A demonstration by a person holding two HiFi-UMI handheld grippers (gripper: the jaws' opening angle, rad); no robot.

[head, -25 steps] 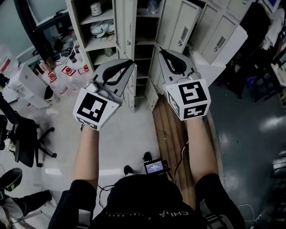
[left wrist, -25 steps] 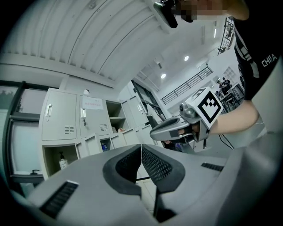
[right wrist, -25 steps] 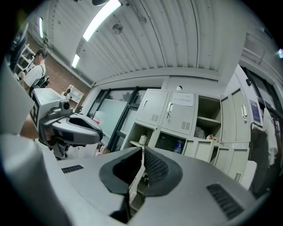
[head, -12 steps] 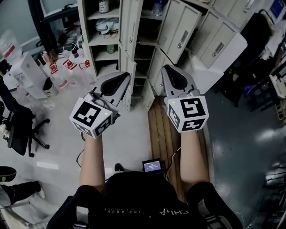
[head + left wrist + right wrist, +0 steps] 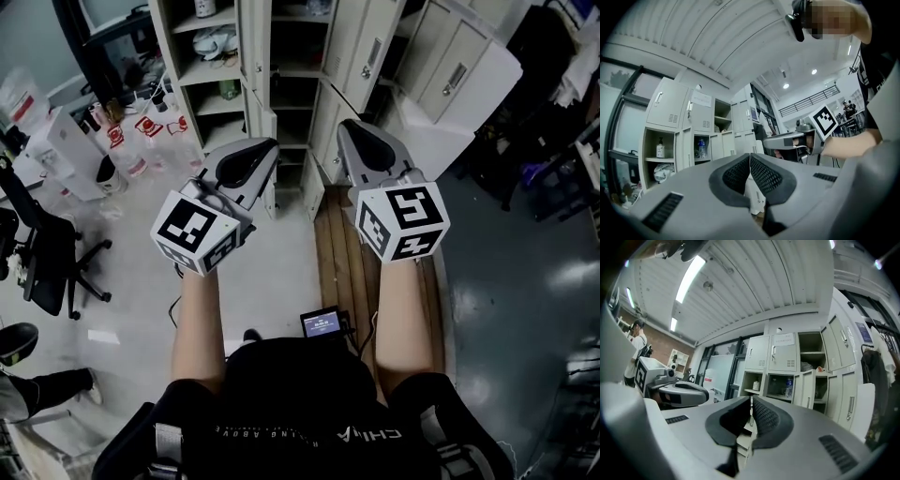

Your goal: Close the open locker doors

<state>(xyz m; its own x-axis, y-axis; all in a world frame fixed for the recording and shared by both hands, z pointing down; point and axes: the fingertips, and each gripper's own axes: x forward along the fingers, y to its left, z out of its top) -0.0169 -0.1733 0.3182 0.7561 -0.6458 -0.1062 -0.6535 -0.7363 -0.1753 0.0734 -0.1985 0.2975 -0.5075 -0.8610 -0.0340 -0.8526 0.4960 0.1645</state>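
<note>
Left hand-held gripper [image 5: 255,155] and right hand-held gripper [image 5: 361,141] are both closed, holding nothing. A tall open door [image 5: 362,58] sits top middle, nearer the right.

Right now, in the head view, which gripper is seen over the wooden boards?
The right gripper: it and its forearm overlap the wooden boards, while the left gripper is seen over the pale floor beside them.
</note>
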